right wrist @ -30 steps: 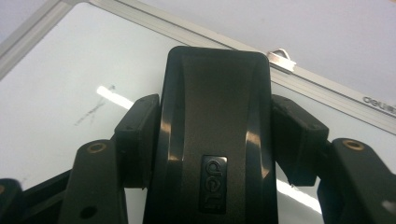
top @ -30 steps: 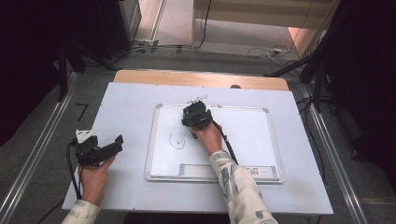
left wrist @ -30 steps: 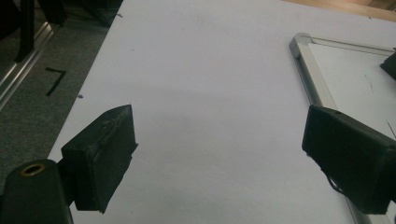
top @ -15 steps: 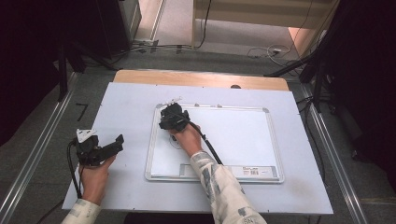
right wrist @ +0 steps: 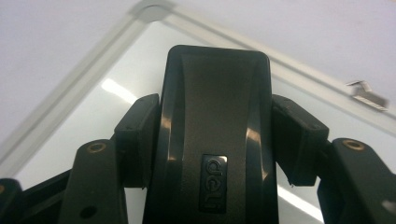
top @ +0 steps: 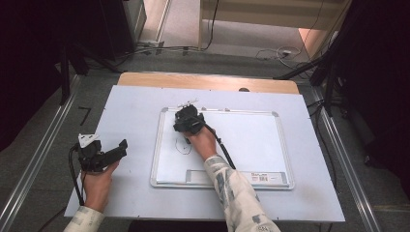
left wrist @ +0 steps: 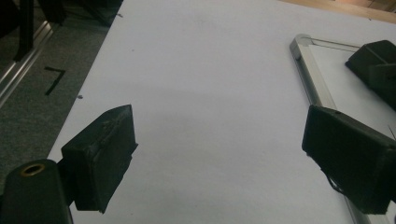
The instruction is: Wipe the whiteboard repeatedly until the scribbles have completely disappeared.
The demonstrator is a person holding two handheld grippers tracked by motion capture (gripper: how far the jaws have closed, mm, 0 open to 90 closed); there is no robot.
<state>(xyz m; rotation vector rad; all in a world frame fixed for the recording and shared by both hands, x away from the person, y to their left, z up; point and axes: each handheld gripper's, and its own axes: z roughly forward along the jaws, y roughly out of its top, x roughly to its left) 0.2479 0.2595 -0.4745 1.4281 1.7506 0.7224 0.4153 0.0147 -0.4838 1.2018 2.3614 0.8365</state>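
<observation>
Near the table's (top: 135, 104) front-left edge, the left gripper (top: 121, 146) rests in the hand with jaws spread wide and nothing between them. Farther in, a black eraser (right wrist: 215, 130), glossy, with rounded corners and an embossed label, sits pinched between the pads of the right gripper (top: 186, 121). It lies over the upper-left part of the whiteboard (top: 251, 140), just beyond a small ink mark (top: 183, 144), near the board's silver corner.

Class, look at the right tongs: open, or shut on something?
Shut: the right tongs clamp a black eraser, their pads pressing both its sides, over the whiteboard.
</observation>
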